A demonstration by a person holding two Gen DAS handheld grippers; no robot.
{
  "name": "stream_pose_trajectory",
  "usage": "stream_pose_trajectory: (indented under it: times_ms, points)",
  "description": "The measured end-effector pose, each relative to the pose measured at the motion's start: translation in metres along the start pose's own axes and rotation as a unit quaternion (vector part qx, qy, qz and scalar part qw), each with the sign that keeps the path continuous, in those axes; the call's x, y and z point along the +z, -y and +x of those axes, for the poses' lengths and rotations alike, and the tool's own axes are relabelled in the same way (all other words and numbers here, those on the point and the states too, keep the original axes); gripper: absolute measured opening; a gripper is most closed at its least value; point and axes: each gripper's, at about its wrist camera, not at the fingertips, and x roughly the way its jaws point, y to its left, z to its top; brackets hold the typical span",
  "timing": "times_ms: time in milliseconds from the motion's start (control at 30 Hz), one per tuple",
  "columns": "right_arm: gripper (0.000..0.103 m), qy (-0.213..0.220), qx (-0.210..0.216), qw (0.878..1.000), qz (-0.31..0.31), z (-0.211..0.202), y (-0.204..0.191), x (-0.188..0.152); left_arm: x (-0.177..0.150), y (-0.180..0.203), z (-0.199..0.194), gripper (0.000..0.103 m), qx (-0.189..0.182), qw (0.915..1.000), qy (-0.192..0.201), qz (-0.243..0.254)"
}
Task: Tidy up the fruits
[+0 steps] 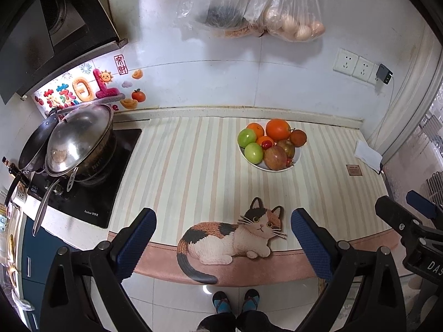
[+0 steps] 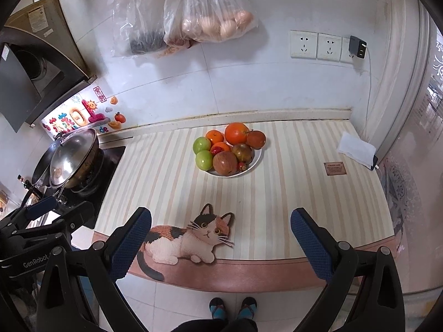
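While both our left tongs (image 1: 223,238) and right tongs (image 2: 221,238) gape wide and empty, glossy round fruits (image 2: 227,148) fill a white bowl (image 2: 256,160) on the striped mat (image 2: 277,193). One black frame reads "GenRobot".

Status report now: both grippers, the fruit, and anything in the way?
Left gripper open, empty. Right gripper open, empty. Fruit piled in white bowl, untouched. Path over mat clear.

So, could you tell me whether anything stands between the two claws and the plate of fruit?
Nothing visible does. Between the open left claw, the open right claw and the plate of fruit lies only flat striped mat with its printed cat.
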Motion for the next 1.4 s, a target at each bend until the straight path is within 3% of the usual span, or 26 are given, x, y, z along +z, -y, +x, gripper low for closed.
stream_pose_trajectory:
  times_ms: [1400]
  points:
    - [0.103,0.0,-0.023,1.0,0.01,0.008,0.003,0.004,0.011,0.004,0.009,0.1,-0.009,1.0,0.002,0.001]
